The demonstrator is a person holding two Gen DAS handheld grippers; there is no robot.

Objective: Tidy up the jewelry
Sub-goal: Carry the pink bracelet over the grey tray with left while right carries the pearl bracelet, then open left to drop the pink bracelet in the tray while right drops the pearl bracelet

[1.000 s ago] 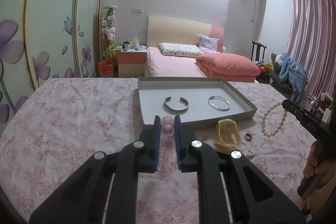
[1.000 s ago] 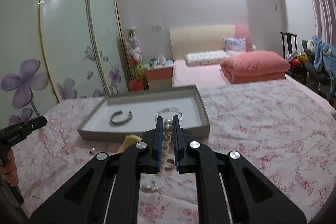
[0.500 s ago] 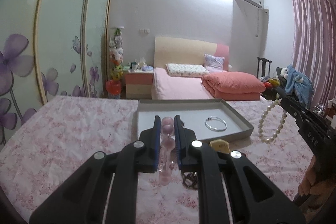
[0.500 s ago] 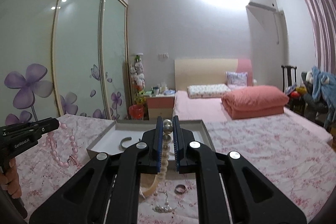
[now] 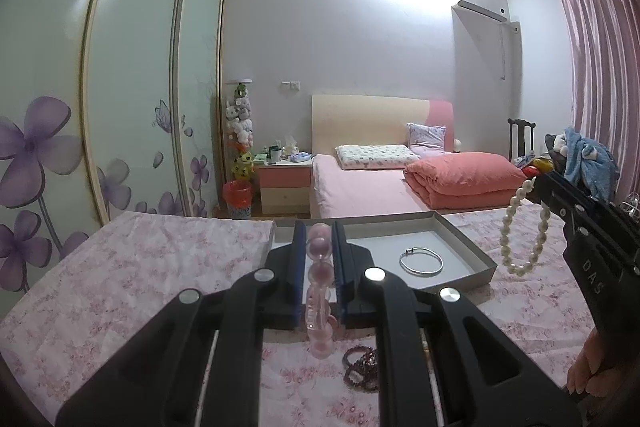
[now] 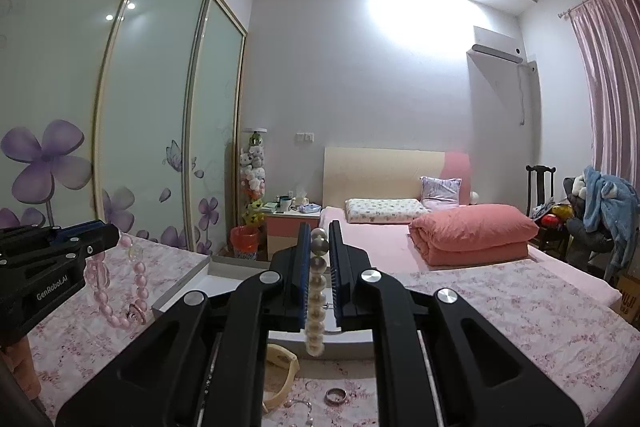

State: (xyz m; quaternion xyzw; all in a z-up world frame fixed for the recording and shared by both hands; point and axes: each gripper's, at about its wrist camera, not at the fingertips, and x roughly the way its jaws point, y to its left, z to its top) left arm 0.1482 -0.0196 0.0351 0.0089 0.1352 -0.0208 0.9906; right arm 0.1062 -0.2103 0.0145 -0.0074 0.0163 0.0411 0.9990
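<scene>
My left gripper (image 5: 318, 231) is shut on a pink bead bracelet (image 5: 319, 291) that hangs between its fingers above the floral cloth; it also shows in the right wrist view (image 6: 116, 291). My right gripper (image 6: 319, 231) is shut on a white pearl bracelet (image 6: 316, 307), which also shows in the left wrist view (image 5: 522, 231). Both are held up in front of the grey tray (image 5: 472, 247). A silver bangle (image 5: 421, 261) lies in the tray.
On the cloth lie a dark red bead bracelet (image 5: 362, 367), a yellow band (image 6: 280, 375), a ring (image 6: 335, 395) and a thin chain (image 6: 304, 407). A bed, nightstand and wardrobe stand behind.
Both grippers have risen and tilted up with their bracelets; the tray and the loose jewelry now sit lower in both views.
</scene>
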